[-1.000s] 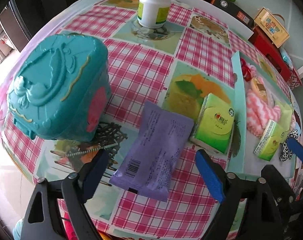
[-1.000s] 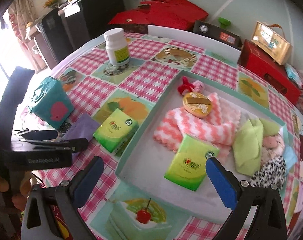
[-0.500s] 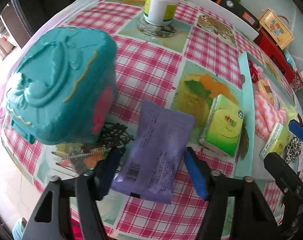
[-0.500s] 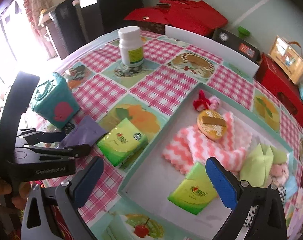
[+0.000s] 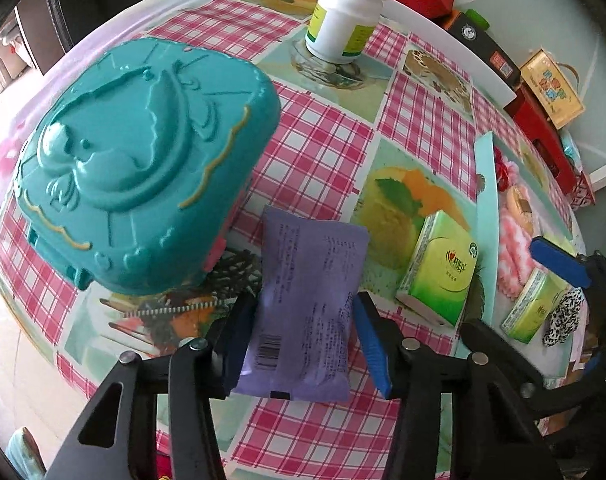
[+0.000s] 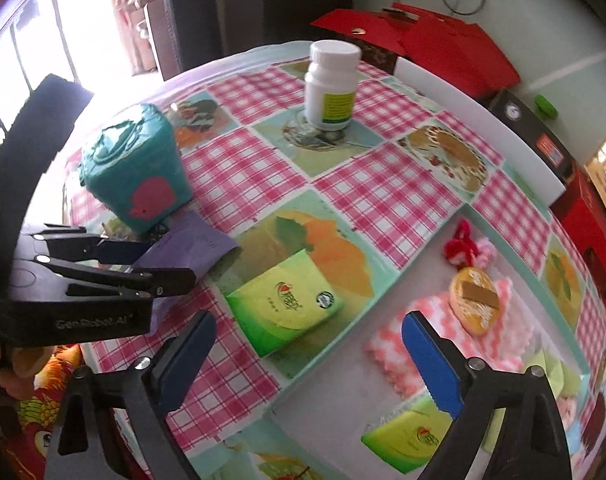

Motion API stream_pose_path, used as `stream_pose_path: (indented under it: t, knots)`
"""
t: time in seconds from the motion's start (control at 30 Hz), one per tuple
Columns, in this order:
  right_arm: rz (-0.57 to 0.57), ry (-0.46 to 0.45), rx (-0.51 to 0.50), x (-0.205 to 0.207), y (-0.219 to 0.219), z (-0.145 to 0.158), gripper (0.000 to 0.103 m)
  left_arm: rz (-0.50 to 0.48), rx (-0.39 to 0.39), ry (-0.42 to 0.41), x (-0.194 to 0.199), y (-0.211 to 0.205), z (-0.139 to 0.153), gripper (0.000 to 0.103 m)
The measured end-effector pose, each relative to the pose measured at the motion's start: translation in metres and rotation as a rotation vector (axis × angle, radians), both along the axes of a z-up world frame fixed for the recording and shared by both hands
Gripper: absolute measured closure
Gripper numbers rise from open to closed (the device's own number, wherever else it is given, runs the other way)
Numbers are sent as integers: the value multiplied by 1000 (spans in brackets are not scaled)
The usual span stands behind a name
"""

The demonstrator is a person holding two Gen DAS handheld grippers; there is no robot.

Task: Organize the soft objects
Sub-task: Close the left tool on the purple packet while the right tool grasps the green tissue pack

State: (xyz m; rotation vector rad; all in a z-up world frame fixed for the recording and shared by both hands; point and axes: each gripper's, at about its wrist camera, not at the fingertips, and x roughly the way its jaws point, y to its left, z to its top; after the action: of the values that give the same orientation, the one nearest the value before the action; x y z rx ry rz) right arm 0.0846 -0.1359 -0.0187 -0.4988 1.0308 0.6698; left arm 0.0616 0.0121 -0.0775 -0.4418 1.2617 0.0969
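A purple soft packet (image 5: 311, 280) lies on the checked tablecloth beside a teal plastic case (image 5: 143, 160). My left gripper (image 5: 305, 304) straddles it, jaws closing, with both blue pads against its long edges. A green tissue pack (image 6: 287, 304) rests on the cloth just outside the pale tray (image 6: 367, 300). My right gripper (image 6: 309, 322) hovers over that pack and the tray rim, jaws wide and starting to close, nothing between them. In the tray lie a pink-and-white cloth (image 6: 511, 292), a second green tissue pack (image 6: 407, 436) and a green cloth (image 6: 551, 372).
A white pill bottle (image 6: 331, 84) stands at the far side of the table. A round yellow item (image 6: 475, 304) and a red-pink fluffy piece (image 6: 463, 248) sit in the tray. Red boxes (image 6: 455, 48) and a black device line the wall behind.
The left gripper's jaws narrowed from wide apart to touching the purple packet's sides and came nearer it. The right gripper slid left from over the tray to the green pack and rolled.
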Motion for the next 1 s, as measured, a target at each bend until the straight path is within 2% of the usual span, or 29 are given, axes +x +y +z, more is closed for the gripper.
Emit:
stream_pose_path:
  t: [0.13,0.73,0.87,1.0]
  knots:
    - [24,4,-24,2,8,-7,12,5,-10,-3,-2,3,0,51]
    - [107,12,-127,9,35,-31,18,40,-66,-16,-2,8,1,51]
    - [101,27,-118,10,36,-35,25,43,-71,-17,-2,9,1,51]
    - [88,32,-112,11,37,-35,26,44,-73,-17,-3,9,1,51]
